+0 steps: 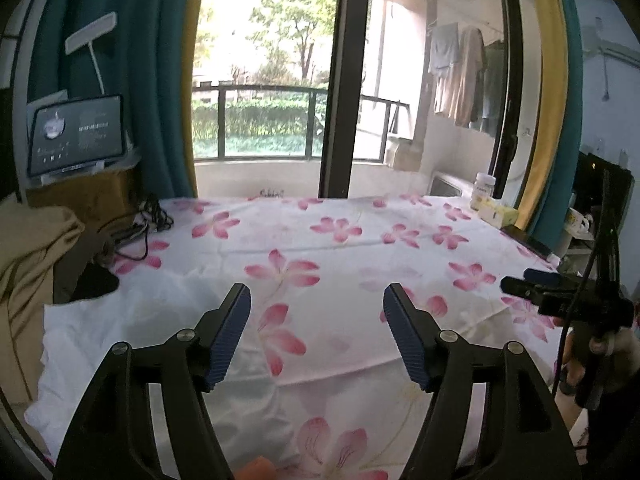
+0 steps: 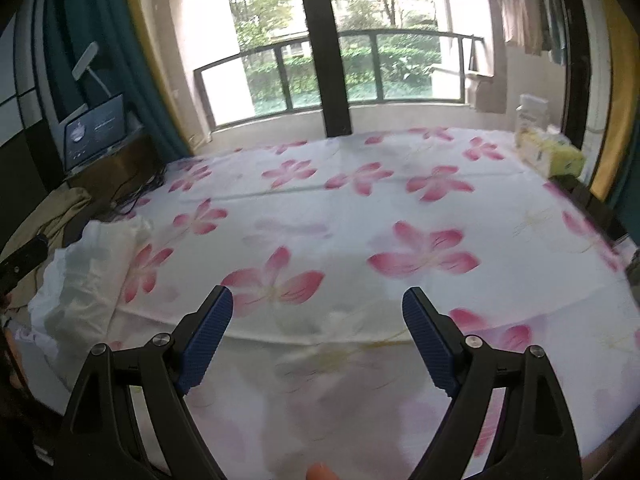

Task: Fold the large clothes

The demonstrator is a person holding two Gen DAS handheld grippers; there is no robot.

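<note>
Cloth (image 1: 340,248), white with pink flowers, lies spread on the bed, one fold edge running across just beyond both grippers. Left gripper (image 1: 316,304) and right gripper (image 2: 318,306) hover above it, jaws wide, holding nothing. Judged: early stage; further folds remain.
</note>
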